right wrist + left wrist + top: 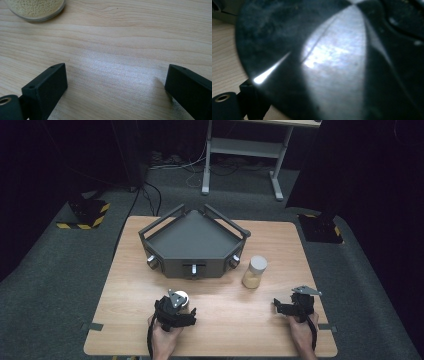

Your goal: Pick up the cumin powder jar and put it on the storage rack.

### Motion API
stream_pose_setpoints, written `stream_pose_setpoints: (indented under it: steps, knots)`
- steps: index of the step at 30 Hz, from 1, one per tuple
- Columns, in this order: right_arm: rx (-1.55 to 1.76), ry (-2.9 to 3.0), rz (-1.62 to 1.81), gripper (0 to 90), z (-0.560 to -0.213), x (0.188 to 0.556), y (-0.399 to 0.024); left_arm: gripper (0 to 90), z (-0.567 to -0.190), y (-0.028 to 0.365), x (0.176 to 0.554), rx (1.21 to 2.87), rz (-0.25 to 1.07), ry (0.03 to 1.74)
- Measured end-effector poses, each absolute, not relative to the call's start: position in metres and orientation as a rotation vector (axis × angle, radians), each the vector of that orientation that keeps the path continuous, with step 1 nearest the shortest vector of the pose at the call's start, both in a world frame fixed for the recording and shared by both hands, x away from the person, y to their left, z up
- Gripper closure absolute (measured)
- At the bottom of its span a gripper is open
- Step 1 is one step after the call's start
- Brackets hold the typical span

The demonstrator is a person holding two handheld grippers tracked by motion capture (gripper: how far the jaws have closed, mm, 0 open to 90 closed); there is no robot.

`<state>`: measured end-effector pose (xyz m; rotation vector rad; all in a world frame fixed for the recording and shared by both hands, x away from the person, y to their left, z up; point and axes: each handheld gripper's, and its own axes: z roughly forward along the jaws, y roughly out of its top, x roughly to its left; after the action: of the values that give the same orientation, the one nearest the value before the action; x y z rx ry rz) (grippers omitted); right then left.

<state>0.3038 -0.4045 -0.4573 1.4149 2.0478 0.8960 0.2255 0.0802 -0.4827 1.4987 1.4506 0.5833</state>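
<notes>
Hidden: dark jar (pixel 317 62) blurred, close-up | Position: between left gripper (pixel 183 309) jaws, contact unclear | Right gripper (pixel 116 87): jaws apart, holding nothing.

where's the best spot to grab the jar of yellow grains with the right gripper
Probably round the jar of yellow grains at its clear wall, below the white lid. It stands upright and round with bare table on its near side, so the open right gripper can come in level from there.

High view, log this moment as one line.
left gripper: at white-lidded jar, grip unclear | right gripper: fingers open, empty | grain jar: beside tray
</notes>
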Motion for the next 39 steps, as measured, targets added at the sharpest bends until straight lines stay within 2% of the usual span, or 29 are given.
stream_pose_setpoints:
  steps: [26,39]
  knots:
    - [1.414,2.049,0.897,3.5,-0.4573,0.3038,-0.4046,29.6,-0.4875,0.0745,0.2246,1.485,0.62,1.448]
    - [1.414,2.049,0.897,3.5,-0.4573,0.3038,-0.4046,30.9,-0.488,0.0758,0.2234,1.487,0.624,1.442]
